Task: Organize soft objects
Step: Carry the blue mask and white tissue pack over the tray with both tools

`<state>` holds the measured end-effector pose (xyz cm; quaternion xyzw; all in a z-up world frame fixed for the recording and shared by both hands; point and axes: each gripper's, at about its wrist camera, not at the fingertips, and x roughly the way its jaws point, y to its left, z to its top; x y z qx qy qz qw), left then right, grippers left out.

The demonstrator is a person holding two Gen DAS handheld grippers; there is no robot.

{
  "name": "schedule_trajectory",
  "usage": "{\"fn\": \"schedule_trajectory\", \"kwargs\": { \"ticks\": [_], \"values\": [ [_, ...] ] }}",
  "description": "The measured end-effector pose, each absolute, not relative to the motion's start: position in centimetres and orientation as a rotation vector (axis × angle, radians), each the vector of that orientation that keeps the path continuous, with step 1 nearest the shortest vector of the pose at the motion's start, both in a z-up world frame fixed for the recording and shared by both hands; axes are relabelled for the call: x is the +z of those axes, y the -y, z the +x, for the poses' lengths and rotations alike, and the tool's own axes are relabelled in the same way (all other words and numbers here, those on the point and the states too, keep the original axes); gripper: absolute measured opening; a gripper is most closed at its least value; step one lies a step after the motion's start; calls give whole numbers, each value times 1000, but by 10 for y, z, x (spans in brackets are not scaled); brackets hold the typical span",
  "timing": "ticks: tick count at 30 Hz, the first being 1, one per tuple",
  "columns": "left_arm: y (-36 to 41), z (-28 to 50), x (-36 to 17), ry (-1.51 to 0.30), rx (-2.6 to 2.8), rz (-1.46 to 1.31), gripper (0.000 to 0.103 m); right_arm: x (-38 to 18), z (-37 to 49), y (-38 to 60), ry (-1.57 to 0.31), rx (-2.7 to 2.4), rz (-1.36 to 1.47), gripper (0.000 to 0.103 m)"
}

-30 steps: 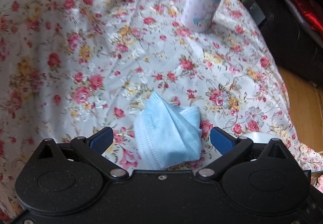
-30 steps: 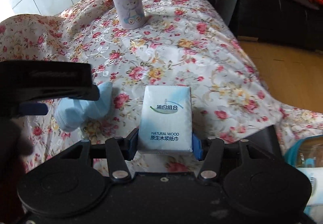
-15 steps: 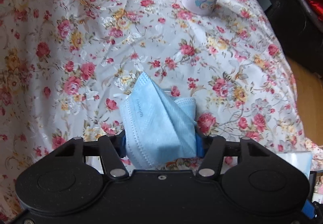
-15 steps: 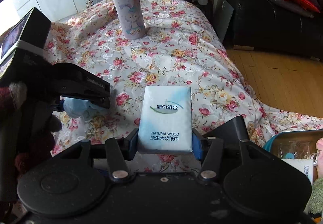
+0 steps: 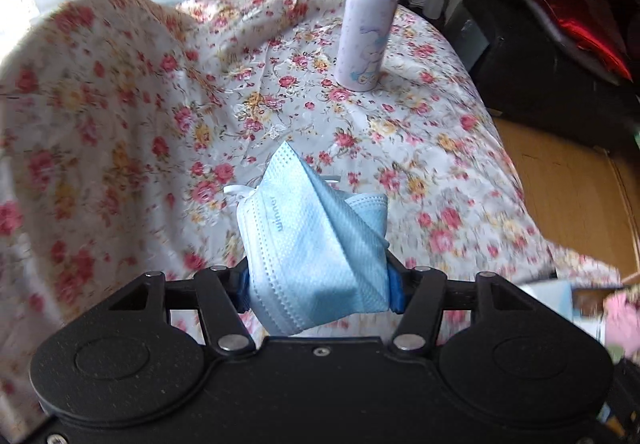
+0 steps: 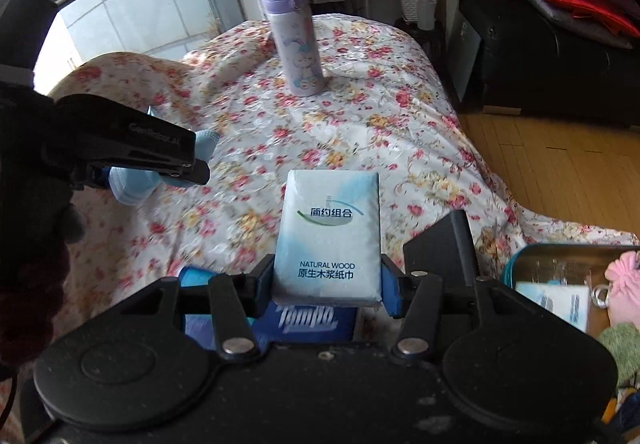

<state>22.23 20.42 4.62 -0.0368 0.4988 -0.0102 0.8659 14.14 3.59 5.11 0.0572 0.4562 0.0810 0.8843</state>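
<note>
My left tool (image 5: 318, 284) clamps the blue face mask (image 5: 316, 244), lifted off the floral bed (image 5: 400, 148); my right tool (image 6: 328, 280) pinches the tissue pack (image 6: 330, 236), bottle (image 6: 298, 40) ahead.

Bright tiled window (image 6: 132, 20), wooden floor (image 6: 560, 164), black sofa (image 6: 552, 76) opposite.
</note>
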Motion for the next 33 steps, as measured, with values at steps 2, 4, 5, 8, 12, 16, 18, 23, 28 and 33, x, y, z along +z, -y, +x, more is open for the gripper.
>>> {"fn": "schedule_trajectory", "kwargs": {
  "ticks": [2,4,5,8,12,16,18,23,28,33],
  "values": [
    [-203,205,51,-1036,-30,-63,56,53,130,-36,-955,184,117,52],
    [-203,187,53,-1035,-47,-65,56,55,115,-36,-961,199,112,52],
    [-203,178,53,-1037,-51,-68,56,55,108,-36,-964,207,108,52],
    [-202,151,50,-1047,-50,-57,56,56,86,-36,-972,222,96,52],
    [-202,119,44,-1061,-31,-41,56,53,57,-33,-986,237,95,52],
    [-202,93,39,-1089,-53,-77,56,46,30,-26,-1007,234,95,52],
    [-198,81,38,-1096,-66,-81,56,44,16,-23,-1013,228,94,52],
    [-176,55,37,-1108,-134,-68,56,39,-13,-7,-1024,209,104,52],
    [-143,33,37,-1110,-233,-18,56,40,-40,18,-1013,159,122,52],
    [-112,24,42,-1107,-329,12,56,40,-57,53,-992,67,169,52]
  ]
}}
